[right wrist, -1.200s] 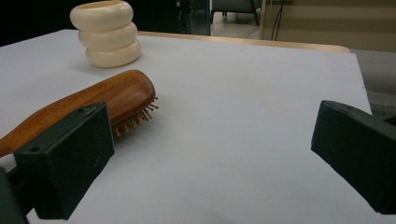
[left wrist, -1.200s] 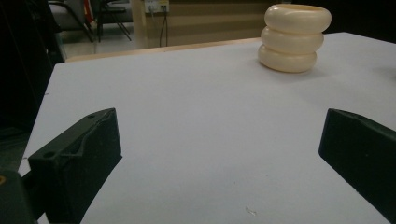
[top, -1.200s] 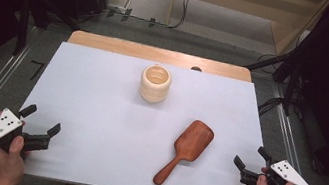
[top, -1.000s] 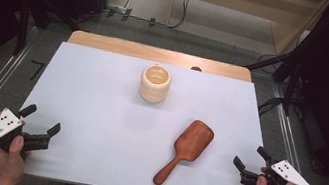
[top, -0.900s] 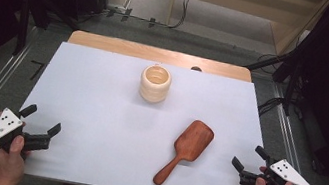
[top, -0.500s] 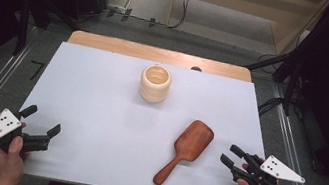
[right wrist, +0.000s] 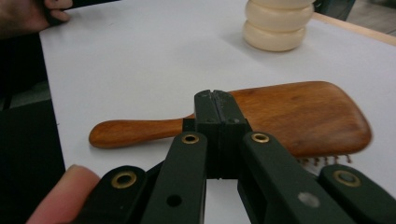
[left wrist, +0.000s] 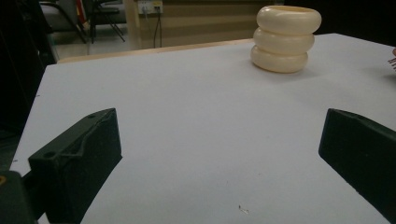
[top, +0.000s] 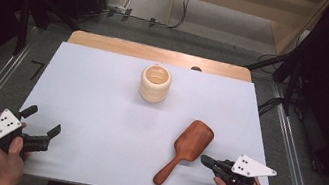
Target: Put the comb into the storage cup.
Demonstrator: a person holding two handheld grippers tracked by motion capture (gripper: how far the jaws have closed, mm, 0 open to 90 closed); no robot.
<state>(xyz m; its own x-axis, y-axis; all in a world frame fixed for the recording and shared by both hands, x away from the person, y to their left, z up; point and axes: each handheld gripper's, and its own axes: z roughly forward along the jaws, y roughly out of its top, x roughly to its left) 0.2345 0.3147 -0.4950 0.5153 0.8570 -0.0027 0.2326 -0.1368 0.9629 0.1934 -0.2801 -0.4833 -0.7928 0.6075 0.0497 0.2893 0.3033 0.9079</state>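
The right gripper [top: 205,160], jaws just pinched together on nothing, is being aimed at the wooden hairbrush [top: 186,149]: rigid, probably light, best gripped at its narrow handle. The left gripper [top: 41,128] is being held agape.

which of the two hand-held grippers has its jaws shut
The right hand-held gripper, beside the wooden hairbrush, has its jaws pressed together on nothing. The left hand-held gripper holds its jaws wide apart.

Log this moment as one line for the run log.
right gripper: shut, just closed, empty, beside brush | left gripper: open, idle | cup: upright, untouched
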